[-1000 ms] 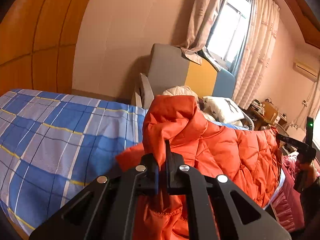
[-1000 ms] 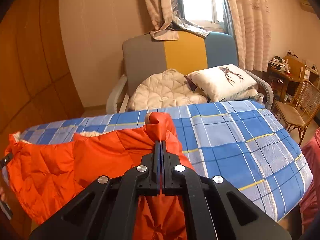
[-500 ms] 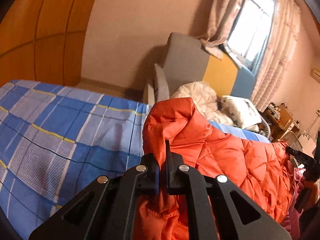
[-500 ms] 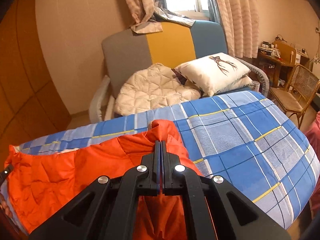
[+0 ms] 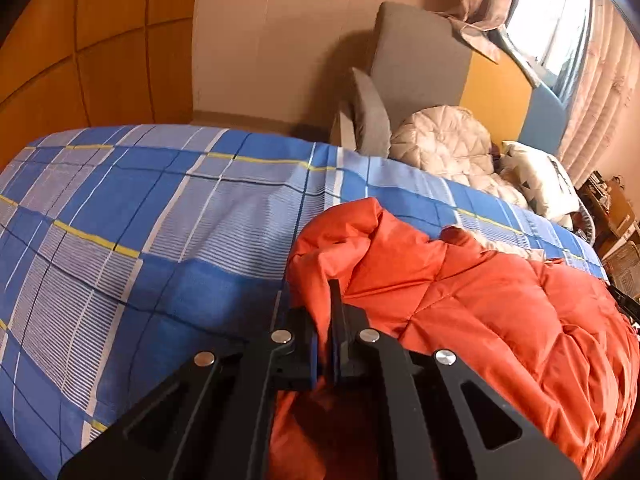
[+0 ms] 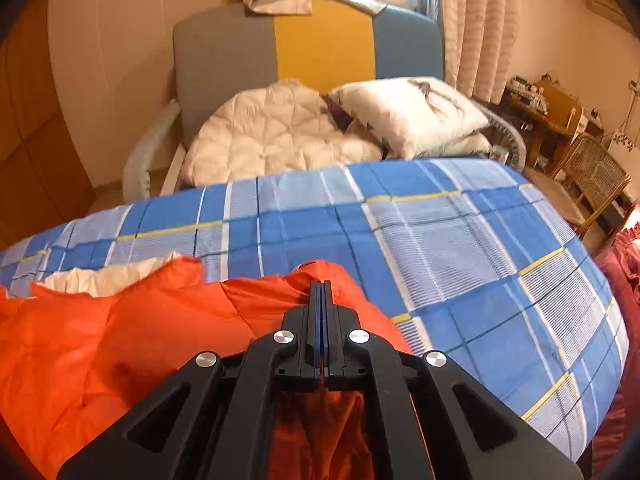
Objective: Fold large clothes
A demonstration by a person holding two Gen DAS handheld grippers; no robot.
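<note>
Left claw (image 5: 325, 312): jaws clamped on a fold of the orange quilted jacket (image 5: 480, 312), fabric pinched between the fingers and bunched up ahead of them. Claw points down toward the bed (image 5: 140, 240).

Right claw (image 6: 321, 300): jaws together, gripping another edge of the same jacket (image 6: 120, 340); orange cloth hangs below the fingers and spreads off to the left of the view.

Jacket lies on the bed, over the blue plaid sheet with white and yellow lines. It covers the near part of the sheet; the far strip and the right side of the bed stay bare. A pale lining (image 6: 104, 278) shows at the jacket's far edge in the right wrist view; the same pale patch (image 5: 508, 246) is visible in the left wrist view.

Beyond the bed: an armchair (image 6: 320, 40) with grey, yellow and blue back panels. On its seat, a cream quilted cushion (image 6: 280, 136) and a white pillow (image 6: 412, 112) with a dark printed figure, the two touching. Curtain (image 6: 480, 20) hangs behind the chair by a bright window. A rattan chair (image 6: 592, 176) stands right of the bed, near a cluttered wooden desk (image 6: 544, 108). Wooden panelling (image 5: 100, 40) on the left wall.

No readable writing, brand or label on the jacket, bedding or claws; items on the desk too small to read
</note>
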